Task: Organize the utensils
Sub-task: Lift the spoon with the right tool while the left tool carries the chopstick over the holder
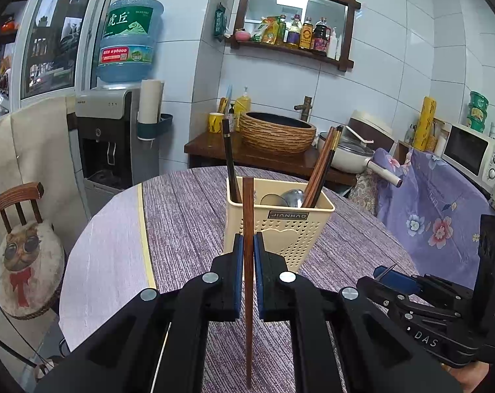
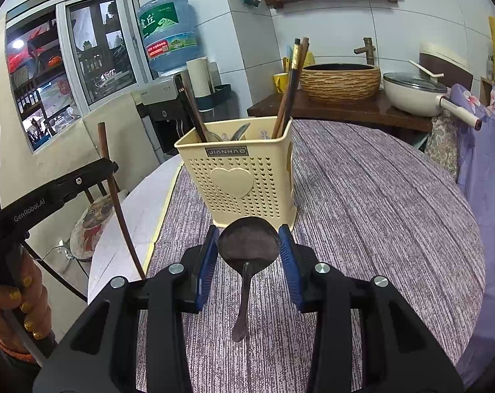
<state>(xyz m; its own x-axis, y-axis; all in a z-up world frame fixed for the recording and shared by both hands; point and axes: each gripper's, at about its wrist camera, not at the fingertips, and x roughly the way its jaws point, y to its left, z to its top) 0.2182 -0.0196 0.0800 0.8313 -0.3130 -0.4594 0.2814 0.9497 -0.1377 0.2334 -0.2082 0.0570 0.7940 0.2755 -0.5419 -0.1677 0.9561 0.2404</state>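
A cream perforated utensil holder [image 1: 282, 229] [image 2: 241, 177] stands on the round table and holds chopsticks [image 1: 323, 167] and metal spoons. My left gripper [image 1: 246, 252] is shut on a brown wooden chopstick [image 1: 247, 216], held upright just in front of the holder. My right gripper [image 2: 249, 245] is shut on the bowl of a metal spoon [image 2: 249, 245], handle pointing back toward the camera, just in front of the holder. The left gripper with its chopstick [image 2: 116, 196] shows at the left of the right wrist view. The right gripper [image 1: 391, 276] shows at the lower right of the left wrist view.
The table carries a purple striped cloth [image 2: 378, 213]. A wooden chair with a cat cushion [image 1: 28, 255] stands left of the table. Behind are a water dispenser [image 1: 116, 137], a counter with a woven basin [image 1: 277, 134], a white pan [image 2: 414, 95] and a microwave [image 1: 473, 154].
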